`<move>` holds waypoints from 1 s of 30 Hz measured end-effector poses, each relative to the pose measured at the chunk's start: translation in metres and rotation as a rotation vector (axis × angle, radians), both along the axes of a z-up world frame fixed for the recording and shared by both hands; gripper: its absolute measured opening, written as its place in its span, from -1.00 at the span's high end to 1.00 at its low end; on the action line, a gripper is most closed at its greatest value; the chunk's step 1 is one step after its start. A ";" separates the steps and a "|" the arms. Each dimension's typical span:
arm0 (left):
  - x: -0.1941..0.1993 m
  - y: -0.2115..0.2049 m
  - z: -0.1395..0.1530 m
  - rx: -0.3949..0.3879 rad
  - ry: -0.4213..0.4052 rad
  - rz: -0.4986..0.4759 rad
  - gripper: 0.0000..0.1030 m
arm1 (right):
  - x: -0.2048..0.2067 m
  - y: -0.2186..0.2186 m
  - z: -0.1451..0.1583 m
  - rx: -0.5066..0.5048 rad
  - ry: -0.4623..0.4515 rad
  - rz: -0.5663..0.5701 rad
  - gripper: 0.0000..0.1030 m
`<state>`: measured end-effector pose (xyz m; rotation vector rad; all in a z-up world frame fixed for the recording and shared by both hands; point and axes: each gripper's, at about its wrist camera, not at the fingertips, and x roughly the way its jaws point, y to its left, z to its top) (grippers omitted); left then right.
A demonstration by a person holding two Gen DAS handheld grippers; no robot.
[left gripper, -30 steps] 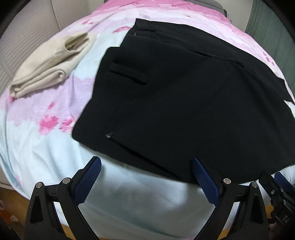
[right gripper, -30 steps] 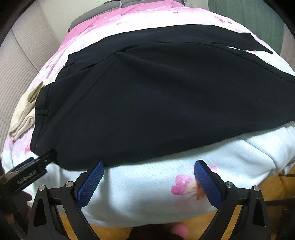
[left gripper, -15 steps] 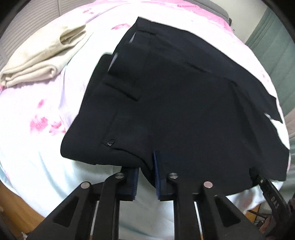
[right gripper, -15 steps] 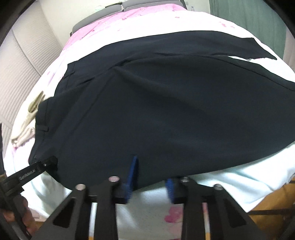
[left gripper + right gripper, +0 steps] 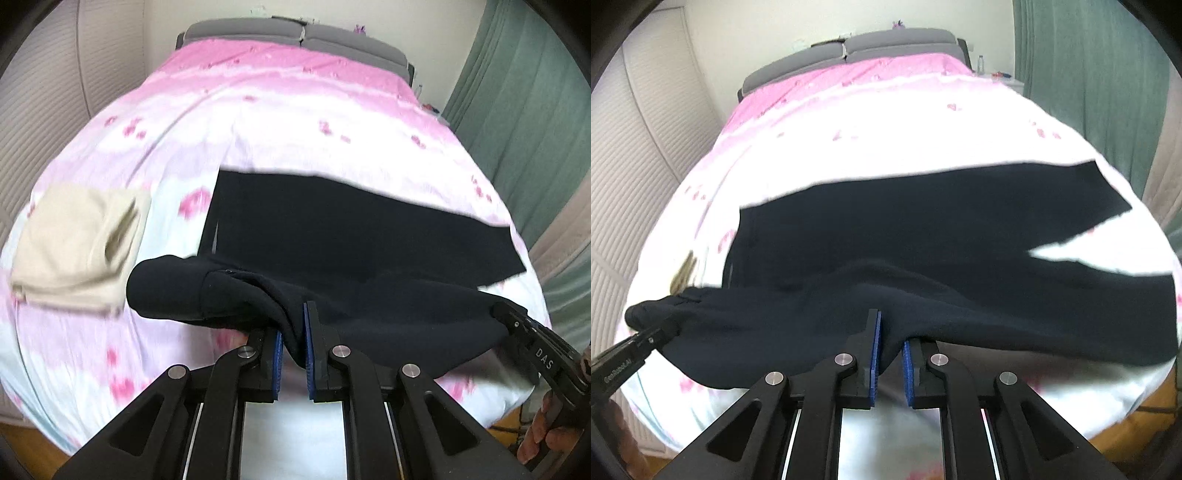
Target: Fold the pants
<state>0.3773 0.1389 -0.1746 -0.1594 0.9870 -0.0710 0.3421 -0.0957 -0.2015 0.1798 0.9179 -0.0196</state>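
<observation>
A: What surface is seen beyond the fingers?
B: A bed (image 5: 280, 110) covered in a pink and white flowered spread is seen, with a grey headboard (image 5: 295, 35) at its far end. A green curtain (image 5: 524, 92) hangs to the right of the fingers, and pale ribbed panels (image 5: 624, 166) are seen to the left.

A: Where are the black pants (image 5: 332, 236)?
B: The far half is spread flat on the bed beyond the fingertips; the near edge is raised off the spread.

A: How are the fingers set?
B: The left gripper (image 5: 293, 343) has just been closing and is clamped narrowly on the near edge. The right gripper (image 5: 889, 350) has just been closing too, and the pants (image 5: 923, 240) are pinched between its blue pads.

A: Anything else?
B: A folded beige garment (image 5: 77, 243) lies left of the left fingers.
</observation>
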 end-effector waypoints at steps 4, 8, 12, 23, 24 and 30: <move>0.047 0.009 0.016 -0.019 -0.008 0.022 0.77 | 0.039 -0.002 0.025 -0.010 -0.035 0.019 0.80; 0.097 0.014 0.013 -0.004 0.006 0.036 0.77 | 0.095 -0.003 0.032 -0.007 -0.041 0.071 0.80; 0.145 0.012 -0.003 0.046 0.023 0.046 0.77 | 0.152 -0.002 0.023 -0.003 -0.032 0.136 0.80; 0.261 0.017 -0.077 0.120 0.167 0.087 0.77 | 0.273 0.011 -0.042 -0.056 0.111 0.238 0.80; 0.270 0.019 -0.086 0.118 0.187 0.097 0.77 | 0.283 0.014 -0.049 -0.059 0.127 0.245 0.80; 0.304 0.019 -0.121 0.173 0.252 0.082 0.76 | 0.331 0.029 -0.088 -0.090 0.202 0.286 0.80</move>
